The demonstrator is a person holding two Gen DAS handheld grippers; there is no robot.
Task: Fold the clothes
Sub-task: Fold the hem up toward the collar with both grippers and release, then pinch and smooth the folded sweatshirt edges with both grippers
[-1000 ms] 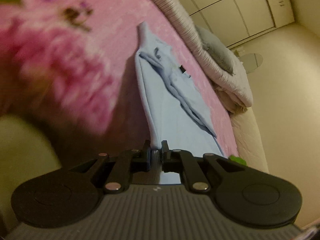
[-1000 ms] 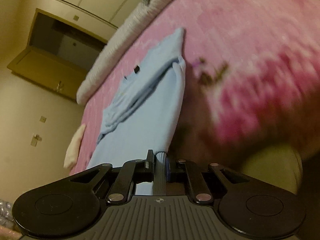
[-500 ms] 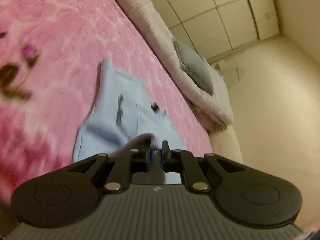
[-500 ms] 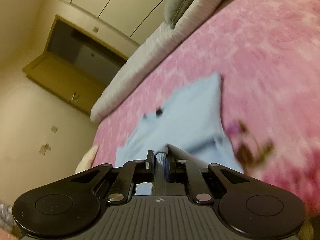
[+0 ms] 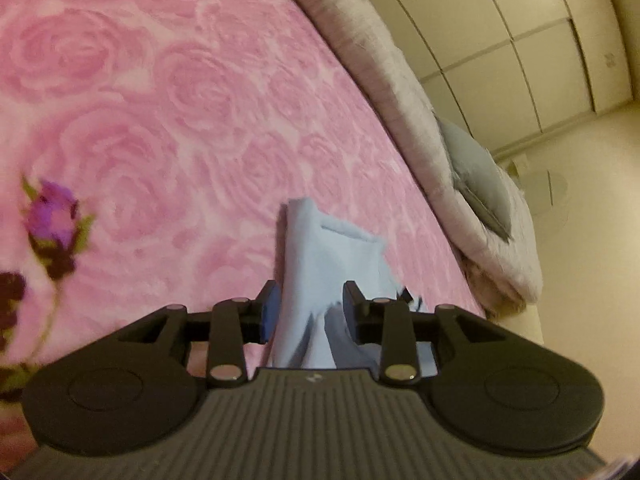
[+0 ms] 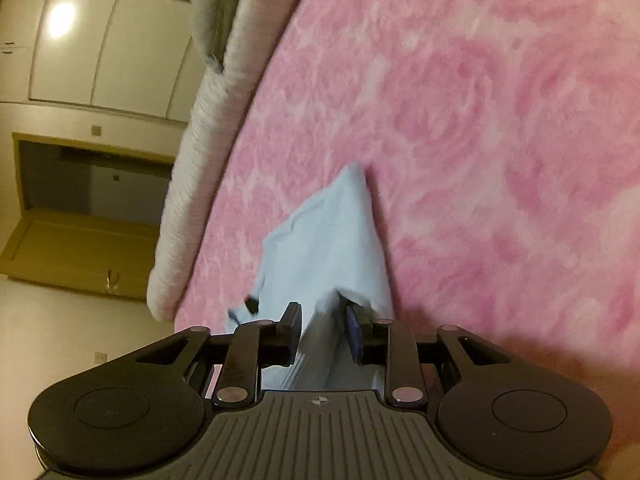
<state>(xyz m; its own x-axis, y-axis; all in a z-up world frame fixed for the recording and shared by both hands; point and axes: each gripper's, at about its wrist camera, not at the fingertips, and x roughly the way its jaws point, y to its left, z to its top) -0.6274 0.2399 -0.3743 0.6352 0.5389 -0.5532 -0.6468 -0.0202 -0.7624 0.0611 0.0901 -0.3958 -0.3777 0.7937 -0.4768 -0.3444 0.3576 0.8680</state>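
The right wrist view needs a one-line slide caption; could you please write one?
Open right claw over a light blue garment lying on the pink rose-patterned blanket.

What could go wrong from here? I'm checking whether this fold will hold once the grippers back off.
Both jaws stand open, yet light blue garment cloth lies between the fingers of the left gripper and the right gripper. Pulling back could snag that cloth and drag the fold open. The folded layers look uneven, with a ragged edge near the black tag, so the fold may slump. The plush pink blanket may grip the fabric and wrinkle it.
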